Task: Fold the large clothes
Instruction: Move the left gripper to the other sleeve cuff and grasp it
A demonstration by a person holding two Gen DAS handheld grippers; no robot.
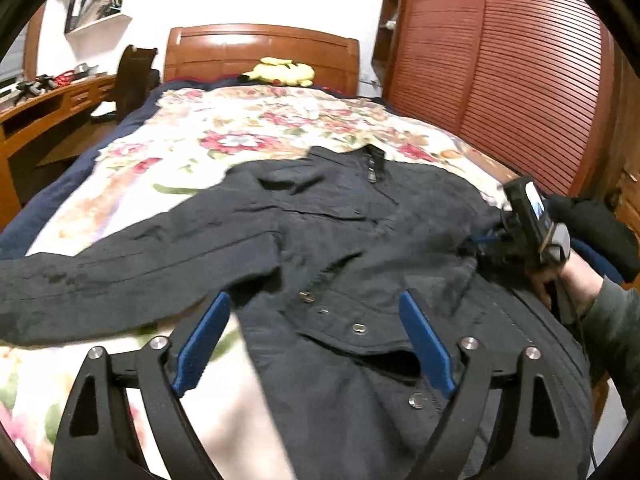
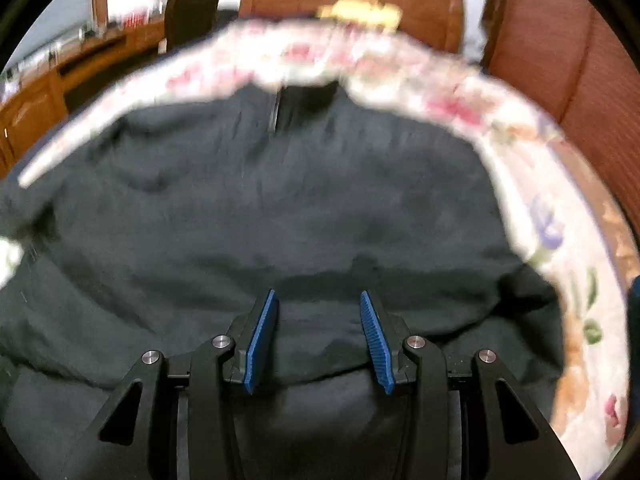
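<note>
We had the dark jacket (image 1: pixel 320 240) spread on the floral bedspread (image 1: pixel 200 132), one sleeve (image 1: pixel 120 272) outstretched. Our left gripper (image 1: pixel 316 340) gaped wide and empty above the jacket's hem; our right gripper (image 2: pixel 318 336) hovered half-open, holding nothing. Next, we judged, that sleeve needed pinching and folding across the jacket's chest.

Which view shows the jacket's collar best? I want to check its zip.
The left wrist view: the collar is fairly sharp, with the zip visible at its centre. The right wrist view shows the collar too, but badly motion-blurred.
</note>
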